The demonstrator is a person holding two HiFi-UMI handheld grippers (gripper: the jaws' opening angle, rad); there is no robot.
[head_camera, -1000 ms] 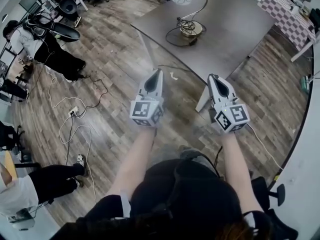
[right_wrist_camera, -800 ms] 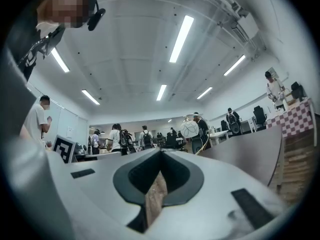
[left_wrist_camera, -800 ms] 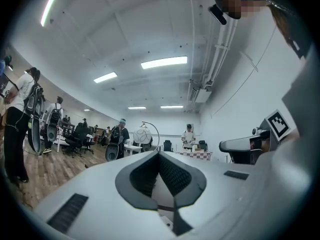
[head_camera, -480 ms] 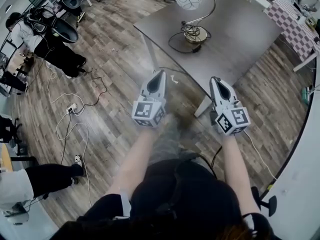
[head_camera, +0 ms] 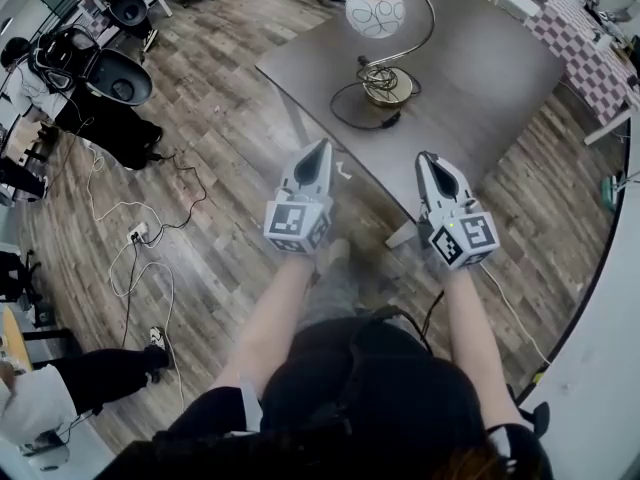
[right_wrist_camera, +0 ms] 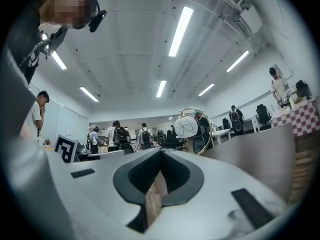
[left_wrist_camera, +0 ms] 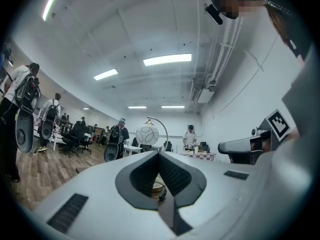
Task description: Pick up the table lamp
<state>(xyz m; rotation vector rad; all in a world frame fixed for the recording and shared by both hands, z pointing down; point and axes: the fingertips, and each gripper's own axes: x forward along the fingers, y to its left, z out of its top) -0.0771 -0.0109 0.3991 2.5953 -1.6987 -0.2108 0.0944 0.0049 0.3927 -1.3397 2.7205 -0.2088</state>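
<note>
A person stands by a big grey tabletop and holds one set of tongs in each hand; both arms reach straight out, side by side; the left tongs are squeezed shut and hold nothing; the right tongs are squeezed shut too and hold nothing; each has a cube with black and white squares at the back, close to the hand; the table lamp stands upright on the tabletop, out in front of both tongs and well apart from them, close to the near edge; it has a round gold foot, a thin shiny neck that curves up and over like a hook, and a round white shade with swirly lines that hangs from the end of the neck; its black cord lies in a loop on the tabletop beside the foot; the tip of the left tongs is about over the tabletop's edge, and the tip of the right tongs is over the tabletop; the wooden floor has white cables lying on it off to the left; a table with a checked cloth stands far off on the right; other people stand around the room.
</note>
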